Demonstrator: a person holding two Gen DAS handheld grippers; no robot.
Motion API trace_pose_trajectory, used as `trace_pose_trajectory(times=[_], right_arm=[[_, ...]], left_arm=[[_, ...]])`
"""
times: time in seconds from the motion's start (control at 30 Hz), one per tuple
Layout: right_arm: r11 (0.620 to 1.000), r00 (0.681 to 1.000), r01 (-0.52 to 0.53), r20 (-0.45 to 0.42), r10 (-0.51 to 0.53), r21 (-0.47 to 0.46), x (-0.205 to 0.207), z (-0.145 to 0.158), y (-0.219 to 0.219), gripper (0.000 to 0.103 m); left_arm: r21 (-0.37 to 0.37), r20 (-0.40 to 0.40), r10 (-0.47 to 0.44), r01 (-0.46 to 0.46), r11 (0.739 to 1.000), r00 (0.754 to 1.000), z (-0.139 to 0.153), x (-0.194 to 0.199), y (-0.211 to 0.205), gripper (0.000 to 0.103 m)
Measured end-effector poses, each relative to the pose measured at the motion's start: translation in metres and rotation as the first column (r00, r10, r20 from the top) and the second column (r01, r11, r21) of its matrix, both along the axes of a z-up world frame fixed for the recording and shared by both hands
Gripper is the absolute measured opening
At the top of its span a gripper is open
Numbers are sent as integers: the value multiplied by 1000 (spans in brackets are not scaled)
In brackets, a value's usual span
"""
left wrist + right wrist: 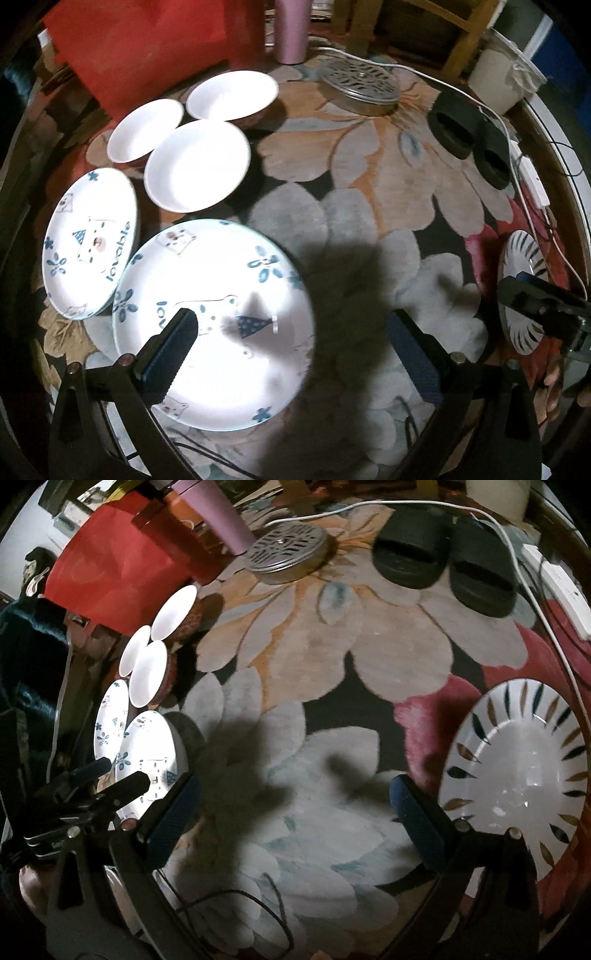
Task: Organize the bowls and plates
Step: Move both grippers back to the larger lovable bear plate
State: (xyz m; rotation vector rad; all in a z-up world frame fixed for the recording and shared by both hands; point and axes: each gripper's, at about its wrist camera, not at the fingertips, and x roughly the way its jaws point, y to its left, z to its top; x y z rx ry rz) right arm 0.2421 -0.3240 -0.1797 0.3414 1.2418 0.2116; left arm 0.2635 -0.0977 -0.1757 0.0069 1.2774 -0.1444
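Two white plates with blue bear prints lie at the left: a near plate (221, 266) overlapping a far-left plate (88, 240). Behind them stand three white bowls (195, 166), (144, 129), (232, 92). My left gripper (291, 332) is open and empty, its left finger over the near plate. A white plate with leaf marks (517, 775) lies at the right. My right gripper (295, 805) is open and empty, its right finger beside that plate's left rim. The left gripper (118, 773) shows over the bear plates (155, 738) in the right wrist view.
A round metal perforated tin (358, 86), a pink tumbler (291, 29) and a red bag (147, 48) stand at the back. Black slippers (465, 133) and a white power strip (532, 181) with cable lie at the right. A thin black cable (221, 897) runs near me.
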Motion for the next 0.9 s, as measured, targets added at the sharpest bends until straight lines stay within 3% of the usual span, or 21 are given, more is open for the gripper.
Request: trace_pose_trajectory(times=[0.5, 0.9], right_arm=[[992, 992, -124, 15, 124, 17, 16, 2, 56, 103], [964, 962, -267, 57, 266, 8, 30, 9, 119, 103]], left_arm=[[19, -1, 109, -109, 994, 994, 1, 1, 48, 102], [-1, 19, 179, -179, 984, 984, 4, 2, 88, 102]])
